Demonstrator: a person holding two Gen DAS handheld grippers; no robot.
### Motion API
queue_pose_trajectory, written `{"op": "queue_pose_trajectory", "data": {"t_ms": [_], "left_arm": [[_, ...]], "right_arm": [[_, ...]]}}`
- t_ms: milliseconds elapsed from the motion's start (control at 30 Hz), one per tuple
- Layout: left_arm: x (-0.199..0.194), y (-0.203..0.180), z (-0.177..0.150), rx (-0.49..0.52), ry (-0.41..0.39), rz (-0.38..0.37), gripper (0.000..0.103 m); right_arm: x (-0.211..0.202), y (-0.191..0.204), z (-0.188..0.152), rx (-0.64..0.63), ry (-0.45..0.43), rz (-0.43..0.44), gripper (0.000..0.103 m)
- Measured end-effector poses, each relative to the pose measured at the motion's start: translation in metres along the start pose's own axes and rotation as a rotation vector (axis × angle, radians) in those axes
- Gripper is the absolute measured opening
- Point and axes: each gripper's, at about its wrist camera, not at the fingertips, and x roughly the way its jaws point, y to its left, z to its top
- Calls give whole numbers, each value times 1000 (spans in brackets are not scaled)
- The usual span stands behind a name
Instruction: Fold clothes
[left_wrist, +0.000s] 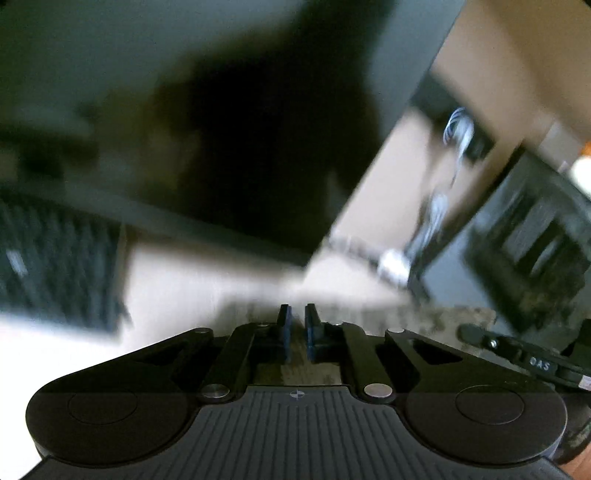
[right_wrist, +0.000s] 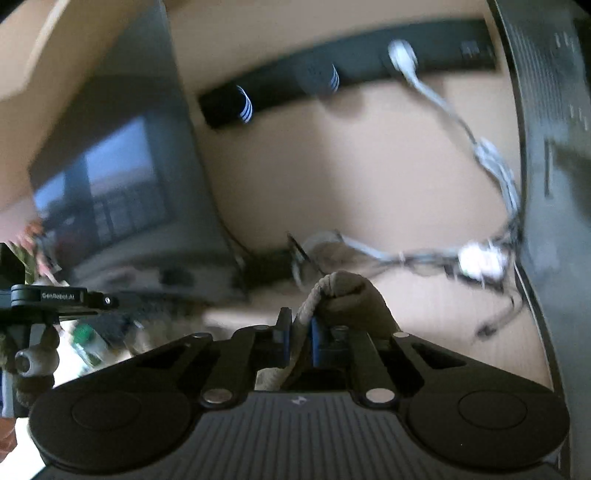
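Note:
A beige knitted garment bunches up right in front of my right gripper, whose blue pads are shut on its ribbed edge. In the left wrist view my left gripper has its pads almost together, with a thin strip of the same speckled beige cloth showing between them. That cloth runs off to the right toward the other tool's black arm. The left tool's black side shows at the left edge of the right wrist view. Both views are blurred.
A dark screen stands at left against a beige wall. A black power strip with white cables and a white plug lies ahead. A dark ribbed object sits left and a dark crate right.

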Motion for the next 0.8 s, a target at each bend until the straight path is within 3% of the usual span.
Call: {"op": "queue_pose_trajectory", "data": {"t_ms": [100,200,233,267,333,400,467,600,667,767,800], "left_arm": [[-28,-6,8,24,-51,-9,6],[-30,3,-15,31,36,-18,10],[-27,9,-27,25,81,-17,16],[-22,17,-39,4,126,-18,30],[-13,33,-55,-46,198,-27,52],[-4,44,-67,-76,224,-30,57],[8,50,-71,-95,226,-37,78],[41,54,-76,-140,229,-59,86],[56,51,-78,-158,238,-67,92],[76,41,-80,-148,260,-47,92],[81,37,-80,-141,267,-33,92]], "right_arm": [[-2,0,-20,-20,90,-21,9],[5,-15,-67,-16,281,-120,9],[6,-24,-82,4,334,-160,9],[4,-33,-92,32,367,-185,11],[-8,-48,-99,132,347,-184,25],[-18,-57,-95,202,295,-162,57],[-14,-56,-90,219,257,-122,60],[16,-45,-87,199,234,-70,70],[42,-48,-86,219,234,-74,70],[75,-59,-87,270,237,-91,70],[83,-63,-88,283,240,-88,62]]}}
